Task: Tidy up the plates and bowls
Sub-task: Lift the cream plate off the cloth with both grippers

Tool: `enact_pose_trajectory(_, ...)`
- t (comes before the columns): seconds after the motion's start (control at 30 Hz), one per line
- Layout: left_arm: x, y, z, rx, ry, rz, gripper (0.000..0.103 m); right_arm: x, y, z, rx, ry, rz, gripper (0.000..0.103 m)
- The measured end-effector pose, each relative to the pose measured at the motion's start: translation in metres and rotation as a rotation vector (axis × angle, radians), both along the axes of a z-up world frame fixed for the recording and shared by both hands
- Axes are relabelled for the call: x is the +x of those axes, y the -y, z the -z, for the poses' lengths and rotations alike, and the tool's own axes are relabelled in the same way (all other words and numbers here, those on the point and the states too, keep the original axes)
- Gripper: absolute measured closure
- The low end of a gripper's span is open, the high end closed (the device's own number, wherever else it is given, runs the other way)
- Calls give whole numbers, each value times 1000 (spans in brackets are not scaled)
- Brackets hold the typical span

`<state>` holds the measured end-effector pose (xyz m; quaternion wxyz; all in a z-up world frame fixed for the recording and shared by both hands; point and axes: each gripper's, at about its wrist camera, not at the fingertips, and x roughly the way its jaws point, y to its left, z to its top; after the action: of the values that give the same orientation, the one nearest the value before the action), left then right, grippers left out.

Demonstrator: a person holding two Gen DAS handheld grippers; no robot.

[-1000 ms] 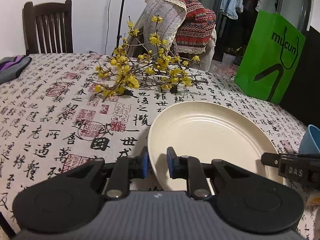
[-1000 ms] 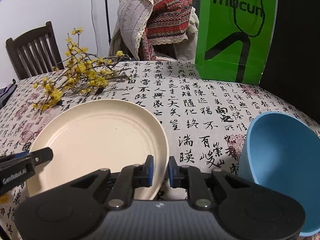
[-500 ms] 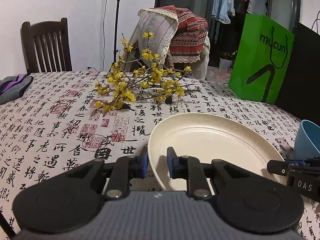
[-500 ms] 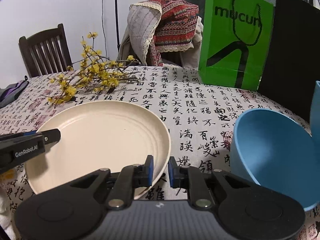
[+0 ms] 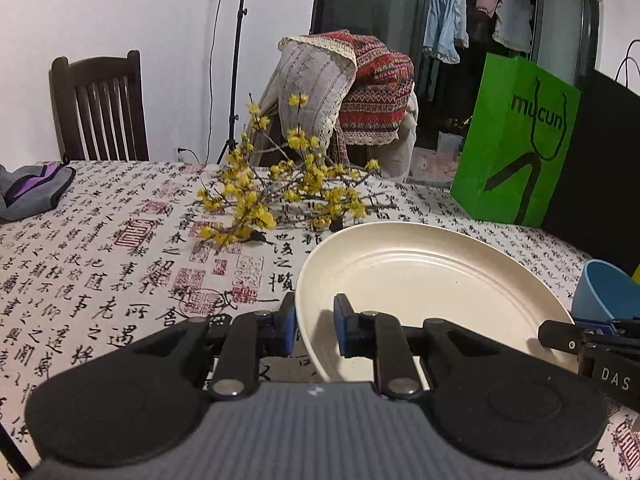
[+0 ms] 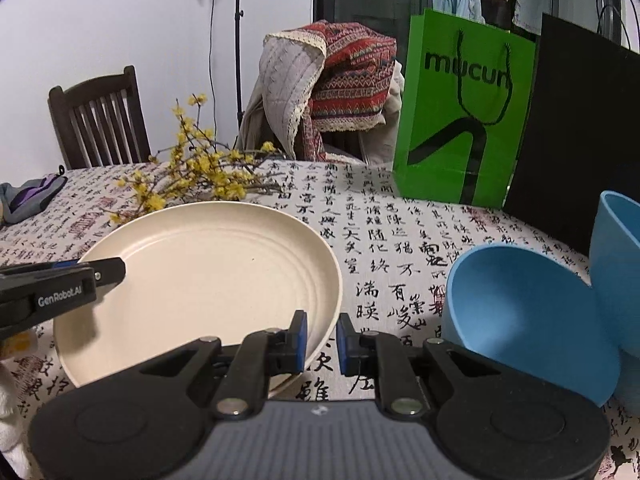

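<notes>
A cream plate [image 5: 424, 284] hangs above the calligraphy tablecloth, held from both sides. My left gripper [image 5: 315, 330] is shut on its left rim. My right gripper [image 6: 322, 340] is shut on the right rim of the same cream plate [image 6: 208, 276]. A blue bowl [image 6: 524, 324] lies tipped on its side to the right of the plate, its opening facing left. A second blue bowl [image 6: 618, 272] stands behind it at the frame edge. From the left wrist view only a sliver of blue bowl [image 5: 608, 292] shows past the plate.
Yellow flowering branches [image 5: 280, 196] lie on the cloth behind the plate. A green paper bag [image 6: 464, 112] and a black panel [image 6: 580, 132] stand at the back right. Grey-purple fabric [image 5: 32, 190] rests at the far left. Two chairs [image 5: 100, 108] stand behind the table.
Both grippers have risen with the plate between them, so it now sits higher above the cloth and looks flatter. The blue bowls have come further into the right wrist view.
</notes>
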<state>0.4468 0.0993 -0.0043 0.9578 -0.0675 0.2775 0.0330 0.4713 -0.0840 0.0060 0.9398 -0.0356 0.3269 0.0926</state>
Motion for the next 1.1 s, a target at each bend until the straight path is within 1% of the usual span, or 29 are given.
enact_pose_trajectory(0.33,-21,-1,-16,25,34,-7,84,-17,-2,-16,19,39,3,88)
enact_pose_trajectory(1.1,-66,-10,-44,29,88,-13,84,-57,-13,-41,36,91,9,88)
